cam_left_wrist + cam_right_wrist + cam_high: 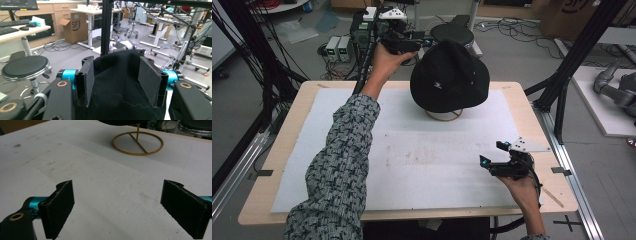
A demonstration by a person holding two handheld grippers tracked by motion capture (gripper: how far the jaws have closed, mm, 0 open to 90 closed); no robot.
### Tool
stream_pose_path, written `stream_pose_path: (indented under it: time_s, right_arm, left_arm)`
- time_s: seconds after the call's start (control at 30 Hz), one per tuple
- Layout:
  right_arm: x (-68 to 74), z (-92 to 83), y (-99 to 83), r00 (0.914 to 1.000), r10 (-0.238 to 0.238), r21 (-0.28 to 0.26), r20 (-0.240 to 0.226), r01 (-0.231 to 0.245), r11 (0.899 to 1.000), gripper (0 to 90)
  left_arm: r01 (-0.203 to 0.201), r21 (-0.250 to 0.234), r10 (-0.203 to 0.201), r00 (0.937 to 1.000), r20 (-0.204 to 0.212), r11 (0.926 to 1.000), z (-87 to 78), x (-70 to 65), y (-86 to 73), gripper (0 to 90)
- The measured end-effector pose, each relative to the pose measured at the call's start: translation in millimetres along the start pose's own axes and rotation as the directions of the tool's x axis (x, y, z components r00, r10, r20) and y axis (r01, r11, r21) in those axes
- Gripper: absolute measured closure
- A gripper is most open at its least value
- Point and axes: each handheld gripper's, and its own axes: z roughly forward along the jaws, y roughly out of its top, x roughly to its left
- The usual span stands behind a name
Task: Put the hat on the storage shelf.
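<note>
A black hat [449, 75] rests on a gold wire stand [444, 116] at the far middle of the table. My left gripper [424, 42] is held high against the upper left of the crown. In the left gripper view its jaws stand apart, open, with the black hat cloth [115, 100] lying smooth between the pads [87, 80]. My right gripper [493, 153] hovers low over the mat near the front right, wide open with nothing between its jaws. The right gripper view shows the stand's ring and post [137, 143] ahead, with the hat brim [120, 122] at the top edge.
A white mat [412, 160] covers the wooden table [287, 130]. A round black stool [452, 32] stands just beyond the far edge, near power boxes [337, 47] and cables. Black frame posts [572, 65] rise at the right.
</note>
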Motion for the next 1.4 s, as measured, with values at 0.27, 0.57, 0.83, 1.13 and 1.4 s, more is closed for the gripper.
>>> stream_pose_path:
  time_s: [0.27, 0.57, 0.83, 1.13, 1.4]
  right_arm:
    - [-0.3, 2.6, 1.0, 1.0000, -0.005, 0.000, 0.001, 0.005, 1.000, 11.6]
    - [-1.4, 4.8, 3.6, 1.0000, -0.004, -0.004, -0.004, 0.004, 1.000, 11.6]
    - [-3.8, 9.6, 7.3, 0.9999, -0.009, -0.014, -0.014, 0.009, 1.000, 11.5]
    - [-8.5, 16.0, 12.4, 0.9998, -0.002, -0.022, -0.020, 0.002, 1.000, 11.6]
    - [-6.9, 18.7, 15.4, 0.9998, -0.005, -0.021, -0.018, 0.005, 1.000, 11.6]
  left_arm:
    - [-0.011, -0.001, 0.011, 0.9999, -0.010, 0.9999, -16.5, 0.6, 4.7, 43.5]
    - [-0.025, -0.001, 0.025, 0.9993, -0.028, 0.9997, -36.3, 0.4, 8.3, 37.5]
    - [0.001, -0.010, -0.001, 0.9980, -0.063, 1.0000, -61.0, 8.2, -0.7, 33.6]
    - [-0.005, -0.018, 0.003, 0.9937, -0.112, 0.9998, -96.2, 16.7, -7.4, 31.5]
    - [-0.020, 0.000, 0.020, 0.9907, -0.134, 0.9998, -118.9, 15.7, -12.6, 26.4]
